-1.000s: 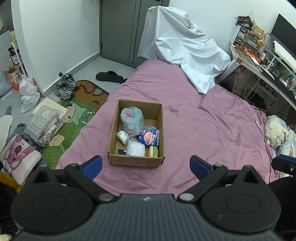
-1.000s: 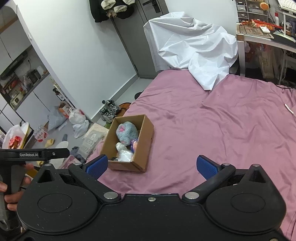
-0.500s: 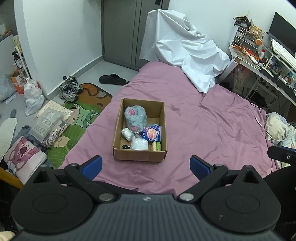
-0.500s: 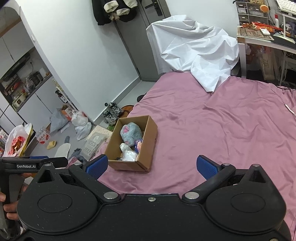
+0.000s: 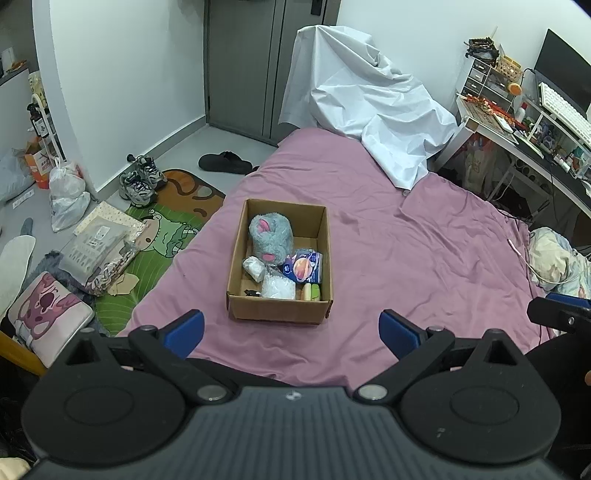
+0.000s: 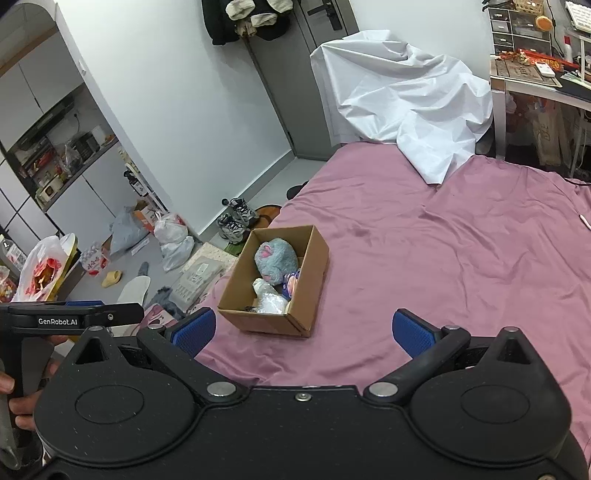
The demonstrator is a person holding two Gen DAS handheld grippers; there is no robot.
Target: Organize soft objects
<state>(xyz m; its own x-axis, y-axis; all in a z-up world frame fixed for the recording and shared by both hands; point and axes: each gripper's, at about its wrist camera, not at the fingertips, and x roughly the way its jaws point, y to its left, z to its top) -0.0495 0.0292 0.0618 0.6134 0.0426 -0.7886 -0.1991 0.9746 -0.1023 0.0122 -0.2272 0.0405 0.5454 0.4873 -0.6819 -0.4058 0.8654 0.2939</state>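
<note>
Cardboard box (image 5: 279,315) on wrinkled purple sheet (image 5: 406,258), fuzzy grey plush (image 5: 269,236) inside, both grippers' blue ribbed fingers (image 6: 412,334) released, empty.

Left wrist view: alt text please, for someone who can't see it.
An open cardboard box sits on a pink-sheeted bed, holding a grey plush toy and small packets. The left gripper hangs open and empty before it.

Small bedroom, white walls (image 5: 122,92), grey floor (image 5: 229,136). Grey door (image 5: 240,62) at 12 o'clock — dark clothes (image 6: 243,18) hang above it. Purple-sheeted bed (image 5: 406,236) fills the centre; white sheet (image 5: 365,107) heaped at 1 o'clock. Cluttered desk (image 5: 524,122) at 2 o'clock. Sneakers (image 5: 142,179), cartoon rug (image 5: 162,236) at 10 o'clock.
</note>
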